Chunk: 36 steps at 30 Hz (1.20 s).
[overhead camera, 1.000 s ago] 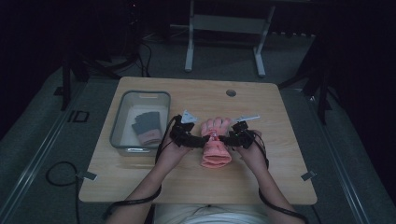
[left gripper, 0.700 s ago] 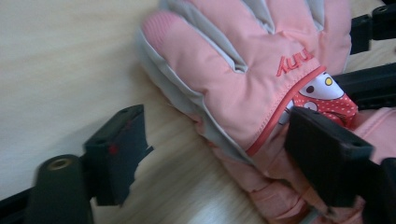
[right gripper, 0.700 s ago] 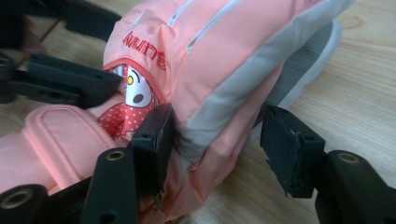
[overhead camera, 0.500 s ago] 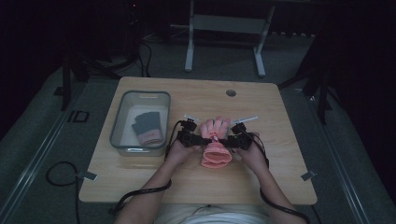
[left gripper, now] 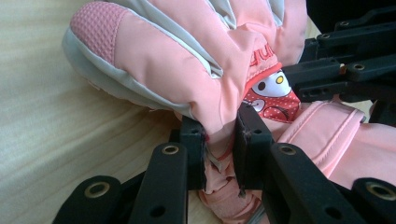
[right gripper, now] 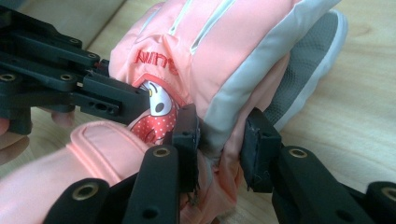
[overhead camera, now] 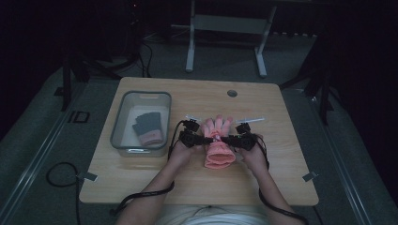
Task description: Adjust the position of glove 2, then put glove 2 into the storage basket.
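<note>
The left gripper (left gripper: 219,140) fingers have just been closing and now pinch the pink glove (overhead camera: 218,145) at its edge; the right gripper (right gripper: 219,144), also closing, bites the opposite edge. The glove lies mid-bench (overhead camera: 187,183); thin padded folds could slip free if lifted.

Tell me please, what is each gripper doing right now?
Left gripper: shut on the pink glove.
Right gripper: closing on the glove's other edge, pads touching it.
</note>
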Tool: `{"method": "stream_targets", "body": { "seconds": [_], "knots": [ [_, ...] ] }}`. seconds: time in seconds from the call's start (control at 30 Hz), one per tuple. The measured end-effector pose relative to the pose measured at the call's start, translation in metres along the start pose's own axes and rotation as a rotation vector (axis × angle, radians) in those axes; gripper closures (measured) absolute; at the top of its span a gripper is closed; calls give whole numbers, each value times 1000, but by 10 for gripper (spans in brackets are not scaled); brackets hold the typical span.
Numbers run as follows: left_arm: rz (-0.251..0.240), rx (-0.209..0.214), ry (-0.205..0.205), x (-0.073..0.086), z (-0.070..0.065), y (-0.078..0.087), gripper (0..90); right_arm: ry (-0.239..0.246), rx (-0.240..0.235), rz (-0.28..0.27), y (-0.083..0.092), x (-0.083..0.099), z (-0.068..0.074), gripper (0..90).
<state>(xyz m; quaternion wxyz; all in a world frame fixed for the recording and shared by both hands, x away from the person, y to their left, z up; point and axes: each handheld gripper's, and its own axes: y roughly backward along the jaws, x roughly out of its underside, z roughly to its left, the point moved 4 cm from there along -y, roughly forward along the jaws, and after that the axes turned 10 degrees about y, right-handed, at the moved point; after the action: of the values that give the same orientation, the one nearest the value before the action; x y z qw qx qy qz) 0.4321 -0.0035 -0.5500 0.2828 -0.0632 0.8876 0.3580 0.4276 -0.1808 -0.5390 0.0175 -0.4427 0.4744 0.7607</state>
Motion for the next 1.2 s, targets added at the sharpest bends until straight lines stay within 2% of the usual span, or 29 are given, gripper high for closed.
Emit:
{"method": "stream_targets", "body": {
  "seconds": [0.1, 0.2, 0.23, 0.37, 0.43, 0.63, 0.73, 0.8, 0.87, 1.2],
  "knots": [
    [-19, -5, -33, -7, -8, 9, 769, 0, 2, -31, 9, -7, 2, 708],
    [-26, -3, -36, -10, -10, 12, 769, 3, 3, -53, 15, -13, 3, 709],
    [-39, -5, -50, -16, -17, 24, 769, 15, 6, -68, 21, -19, 7, 709],
    [-49, -14, -60, -22, -20, 35, 769, 26, 1, -95, 28, -32, 14, 710],
    [-65, -24, -58, -27, -22, 46, 769, 34, -1, -103, 30, -38, 17, 709],
    [-99, -47, -48, -38, -21, 72, 769, 49, -18, -126, 33, -62, 29, 710],
    [-115, -69, -53, -43, -21, 87, 769, 74, -18, -137, 33, -76, 38, 709],
    [-115, -69, -53, -43, -21, 87, 769, 77, -20, -141, 33, -80, 41, 709],
    [-132, -89, -56, -48, -19, 104, 770, 95, -26, -147, 32, -90, 47, 709],
    [-176, -138, -46, -59, -9, 144, 771, 157, -56, -165, 24, -129, 72, 710]
  ]
}}
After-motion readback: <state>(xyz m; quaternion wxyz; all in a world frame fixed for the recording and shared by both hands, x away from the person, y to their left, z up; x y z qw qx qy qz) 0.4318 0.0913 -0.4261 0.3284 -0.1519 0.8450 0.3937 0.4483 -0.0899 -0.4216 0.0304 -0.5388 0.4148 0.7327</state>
